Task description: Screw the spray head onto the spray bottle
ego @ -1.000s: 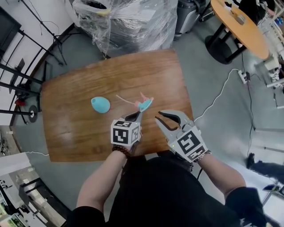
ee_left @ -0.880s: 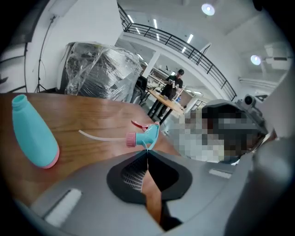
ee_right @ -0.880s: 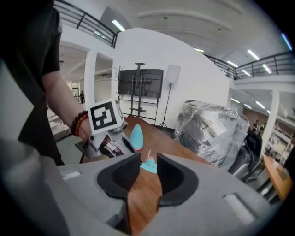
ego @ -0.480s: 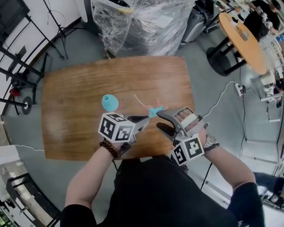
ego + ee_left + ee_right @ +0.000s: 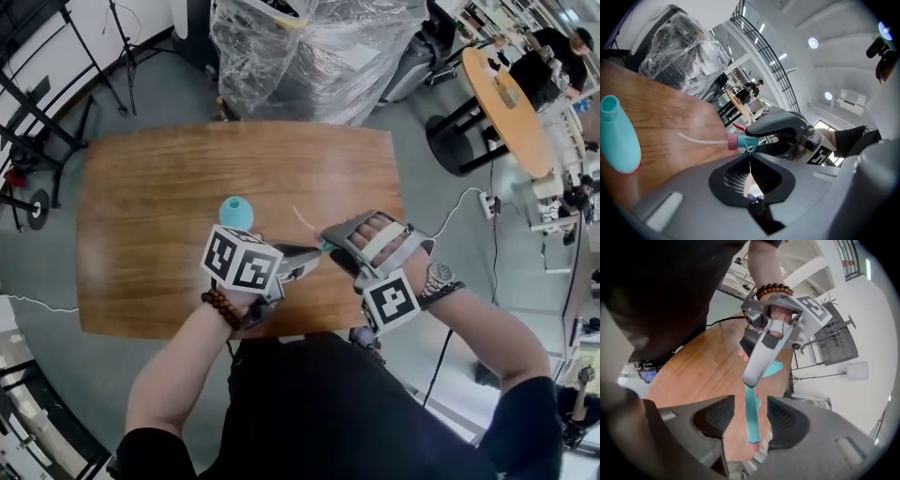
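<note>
The teal spray bottle (image 5: pixel 234 212) stands on the wooden table (image 5: pixel 141 197) with no head on it; it also shows at the left of the left gripper view (image 5: pixel 618 136). My left gripper (image 5: pixel 315 252) is shut on the teal spray head (image 5: pixel 742 140) by its thin trigger, holding it above the table. Its pink collar (image 5: pixel 732 141) and white tube (image 5: pixel 701 138) point towards the bottle. My right gripper (image 5: pixel 336 248) has just opened wide. The head's teal body (image 5: pixel 751 413) lies between its pads (image 5: pixel 715 416), which do not press on it.
A pallet wrapped in clear film (image 5: pixel 309 47) stands beyond the table's far edge. A round orange table (image 5: pixel 511 103) is at the upper right. Cables (image 5: pixel 469 202) run over the grey floor to the right. Black stands (image 5: pixel 37 112) are at the left.
My left gripper has lifted the spray head and turned it more level. My right gripper has rolled over and moved left, so its jaws now straddle the head.
</note>
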The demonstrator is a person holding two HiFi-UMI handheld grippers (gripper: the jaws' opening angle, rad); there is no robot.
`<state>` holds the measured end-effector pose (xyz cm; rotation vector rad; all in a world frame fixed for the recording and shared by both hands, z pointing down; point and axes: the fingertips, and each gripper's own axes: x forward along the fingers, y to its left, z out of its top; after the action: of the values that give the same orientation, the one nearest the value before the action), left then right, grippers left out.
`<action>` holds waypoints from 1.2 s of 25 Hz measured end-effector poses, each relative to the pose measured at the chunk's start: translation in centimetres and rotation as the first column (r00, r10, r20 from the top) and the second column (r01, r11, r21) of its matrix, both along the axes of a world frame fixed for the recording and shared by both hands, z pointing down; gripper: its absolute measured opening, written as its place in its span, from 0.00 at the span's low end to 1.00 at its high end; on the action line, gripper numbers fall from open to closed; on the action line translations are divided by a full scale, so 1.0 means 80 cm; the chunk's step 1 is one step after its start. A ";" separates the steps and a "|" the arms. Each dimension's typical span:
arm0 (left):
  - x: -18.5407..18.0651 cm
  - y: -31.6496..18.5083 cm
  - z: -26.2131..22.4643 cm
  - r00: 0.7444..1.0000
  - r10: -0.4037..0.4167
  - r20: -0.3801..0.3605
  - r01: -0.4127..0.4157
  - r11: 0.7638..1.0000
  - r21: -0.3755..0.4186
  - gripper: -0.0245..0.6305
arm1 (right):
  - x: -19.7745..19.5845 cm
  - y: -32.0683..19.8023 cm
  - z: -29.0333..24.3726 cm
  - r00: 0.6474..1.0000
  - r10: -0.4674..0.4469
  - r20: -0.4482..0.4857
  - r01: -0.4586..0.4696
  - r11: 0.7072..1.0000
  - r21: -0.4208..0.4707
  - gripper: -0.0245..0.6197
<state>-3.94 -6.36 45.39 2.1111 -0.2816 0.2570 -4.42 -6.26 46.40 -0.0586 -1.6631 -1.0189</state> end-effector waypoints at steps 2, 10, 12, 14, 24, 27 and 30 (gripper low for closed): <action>-0.001 0.000 -0.003 1.000 -0.001 -0.014 0.001 1.000 -0.008 0.07 | -0.002 -0.001 0.002 0.999 -0.017 -0.034 0.016 1.000 -0.017 0.35; -0.010 -0.001 -0.015 0.997 0.008 -0.076 -0.012 0.999 -0.042 0.07 | -0.022 -0.011 0.007 0.993 -0.093 -0.074 0.094 0.995 0.011 0.30; -0.010 0.000 -0.016 0.996 0.014 -0.089 -0.019 0.998 -0.053 0.07 | -0.026 -0.012 0.007 0.993 -0.099 -0.072 0.099 0.995 0.008 0.27; -0.010 0.002 -0.018 0.995 0.021 -0.103 -0.028 0.997 -0.066 0.07 | -0.028 -0.014 0.006 0.992 -0.103 -0.070 0.104 0.995 0.012 0.23; -0.032 -0.004 -0.022 0.995 -0.011 -0.094 0.010 1.000 -0.006 0.37 | -0.018 -0.019 0.005 0.995 0.001 -0.100 -0.012 0.993 -0.113 0.22; -0.062 -0.005 -0.008 0.998 -0.057 0.016 0.055 0.993 0.105 0.39 | -0.017 -0.028 0.000 0.996 0.067 -0.058 -0.075 0.987 -0.143 0.22; -0.104 -0.016 0.016 0.971 -0.149 0.185 0.099 0.962 0.254 0.40 | -0.016 -0.037 -0.009 0.990 0.141 -0.015 -0.142 0.974 -0.178 0.22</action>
<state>-12.28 -7.61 46.67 2.3006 -0.5913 0.3803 -5.69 -9.21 45.71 -0.0591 -1.7273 -0.7605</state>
